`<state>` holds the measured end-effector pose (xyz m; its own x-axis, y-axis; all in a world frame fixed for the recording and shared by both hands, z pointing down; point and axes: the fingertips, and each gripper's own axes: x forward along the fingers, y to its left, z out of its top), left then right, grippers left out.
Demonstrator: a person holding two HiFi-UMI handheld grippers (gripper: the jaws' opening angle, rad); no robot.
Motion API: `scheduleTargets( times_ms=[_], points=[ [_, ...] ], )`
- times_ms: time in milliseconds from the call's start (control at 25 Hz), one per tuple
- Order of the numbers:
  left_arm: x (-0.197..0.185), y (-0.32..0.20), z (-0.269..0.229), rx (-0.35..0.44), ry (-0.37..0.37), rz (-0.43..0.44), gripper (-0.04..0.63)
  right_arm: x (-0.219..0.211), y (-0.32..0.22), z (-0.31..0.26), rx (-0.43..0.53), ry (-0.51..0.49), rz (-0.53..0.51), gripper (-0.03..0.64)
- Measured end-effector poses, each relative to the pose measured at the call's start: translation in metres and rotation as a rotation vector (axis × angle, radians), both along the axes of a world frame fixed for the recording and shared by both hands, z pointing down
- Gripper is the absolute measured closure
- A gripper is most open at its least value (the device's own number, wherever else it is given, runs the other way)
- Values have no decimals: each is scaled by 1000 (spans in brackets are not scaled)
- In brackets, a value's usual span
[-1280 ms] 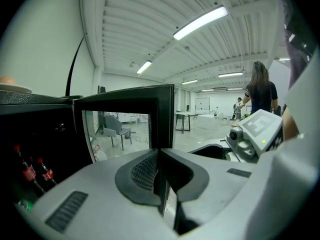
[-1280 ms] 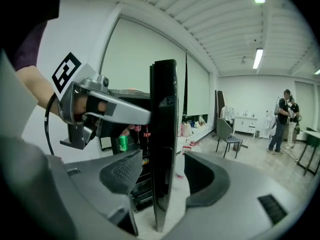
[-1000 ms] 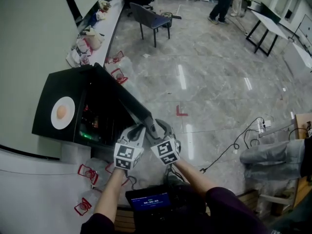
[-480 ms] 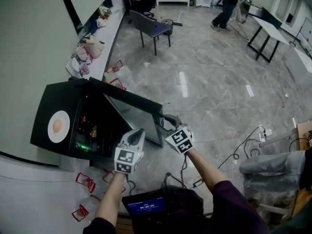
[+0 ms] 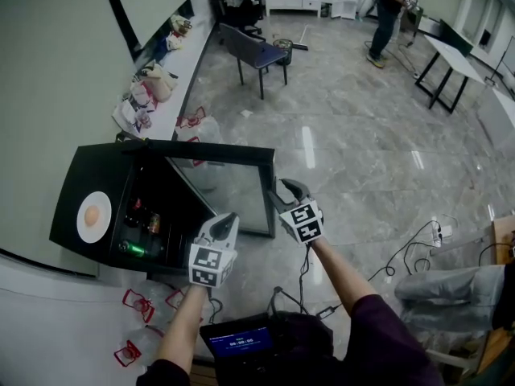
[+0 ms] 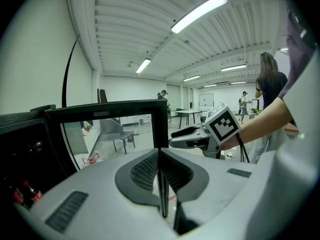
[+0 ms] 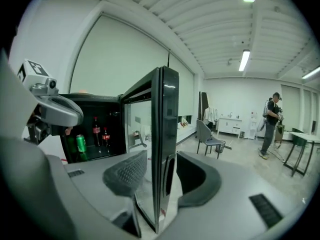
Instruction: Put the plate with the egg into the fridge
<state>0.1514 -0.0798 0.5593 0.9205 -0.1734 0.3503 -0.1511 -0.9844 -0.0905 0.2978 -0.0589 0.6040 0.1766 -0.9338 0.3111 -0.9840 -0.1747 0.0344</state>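
A white plate (image 5: 95,233) with a brown egg (image 5: 92,215) lies on top of the black mini fridge (image 5: 80,167) at the left of the head view. The fridge's glass door (image 5: 233,187) stands wide open. My right gripper (image 5: 283,190) is shut on the door's free edge (image 7: 162,149), which runs between its pads (image 7: 127,171); its jaws have just been closing on it. My left gripper (image 5: 229,219) hovers before the open fridge, shut with nothing between its pads (image 6: 161,179). Neither gripper touches the plate.
Inside the fridge stand cola bottles (image 7: 96,129) and a green can (image 7: 80,143). Red-printed plastic bags (image 5: 137,304) lie on the floor by the fridge. A chair (image 5: 249,47) and a bag-strewn counter (image 5: 153,87) stand further off, cables (image 5: 402,240) to the right, a person (image 5: 390,6) far back.
The fridge door has swung further open, and my right gripper moved right with its edge. My left gripper shifted a little toward the fridge front.
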Motion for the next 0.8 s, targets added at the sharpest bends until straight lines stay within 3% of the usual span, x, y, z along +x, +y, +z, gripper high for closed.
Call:
scheduleTargets(
  times_ms=[440, 800],
  points=[
    [-19, 11, -5, 9, 7, -38, 584, -36, 11, -15, 63, 25, -72, 426],
    [-92, -40, -66, 138, 5, -174, 584, -136, -40, -94, 195, 222, -344, 426]
  ],
)
